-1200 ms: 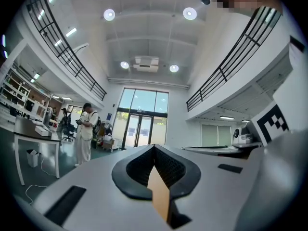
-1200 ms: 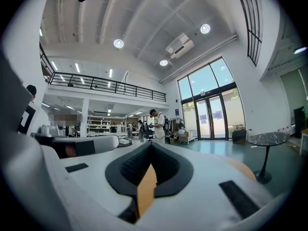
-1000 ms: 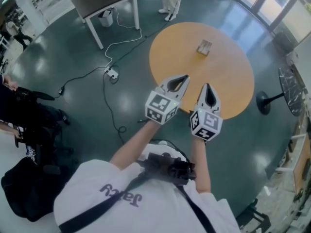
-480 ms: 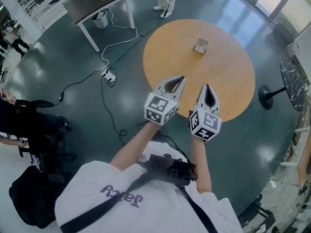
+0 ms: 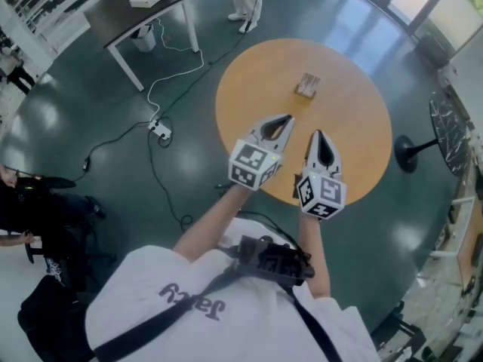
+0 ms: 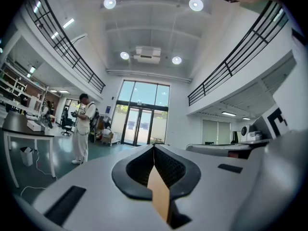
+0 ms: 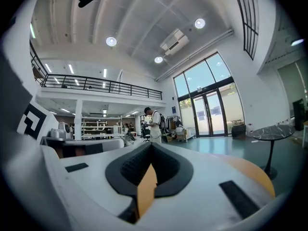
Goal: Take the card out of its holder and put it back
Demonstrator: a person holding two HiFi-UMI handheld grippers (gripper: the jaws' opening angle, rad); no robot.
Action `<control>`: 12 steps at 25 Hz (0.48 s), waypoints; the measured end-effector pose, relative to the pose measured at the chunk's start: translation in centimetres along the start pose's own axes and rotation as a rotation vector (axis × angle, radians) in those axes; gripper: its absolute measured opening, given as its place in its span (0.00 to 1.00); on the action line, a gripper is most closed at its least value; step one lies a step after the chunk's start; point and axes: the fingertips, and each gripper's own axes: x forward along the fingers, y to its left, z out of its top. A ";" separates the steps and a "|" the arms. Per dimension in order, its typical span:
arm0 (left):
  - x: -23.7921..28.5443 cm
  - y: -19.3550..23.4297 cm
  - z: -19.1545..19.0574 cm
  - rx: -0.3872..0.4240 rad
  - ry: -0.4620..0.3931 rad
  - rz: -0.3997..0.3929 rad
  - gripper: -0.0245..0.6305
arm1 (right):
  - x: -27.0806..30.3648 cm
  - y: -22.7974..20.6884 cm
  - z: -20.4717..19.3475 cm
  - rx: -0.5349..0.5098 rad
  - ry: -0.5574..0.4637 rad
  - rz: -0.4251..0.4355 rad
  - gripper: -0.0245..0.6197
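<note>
A small wooden card holder with a card (image 5: pixel 306 85) stands on the round orange table (image 5: pixel 249 81), toward its far side. My left gripper (image 5: pixel 285 118) hovers over the table's near part, jaws shut with nothing between them. My right gripper (image 5: pixel 318 135) hangs beside it, a little nearer to me, also shut and empty. Both point toward the holder and stay well short of it. In the left gripper view (image 6: pixel 155 147) and the right gripper view (image 7: pixel 150 145) the jaws meet at the tips and tilt upward, so the holder is out of sight there.
A dark rectangular table (image 5: pixel 136 13) with a white box stands at the far left, with a white cable and power strip (image 5: pixel 159 130) on the floor. A black stand table (image 5: pixel 445 138) is at the right. A person (image 6: pixel 82 129) stands beyond the table; a black bag (image 5: pixel 45 323) lies near left.
The head view has shifted, so the table and holder sit slightly lower and more left in frame. Both grippers keep their pose, shut and side by side.
</note>
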 end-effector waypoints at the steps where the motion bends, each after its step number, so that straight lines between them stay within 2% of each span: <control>1: 0.3 0.6 0.1 -0.004 -0.001 -0.001 0.06 | 0.5 -0.1 0.1 -0.001 -0.005 -0.014 0.07; 6: 1.6 3.0 0.2 -0.014 -0.005 -0.017 0.06 | 2.9 -0.5 0.5 -0.014 -0.015 -0.076 0.07; 12: 1.7 4.5 0.7 0.023 -0.029 -0.051 0.06 | 4.3 0.3 -0.6 -0.020 0.010 -0.120 0.07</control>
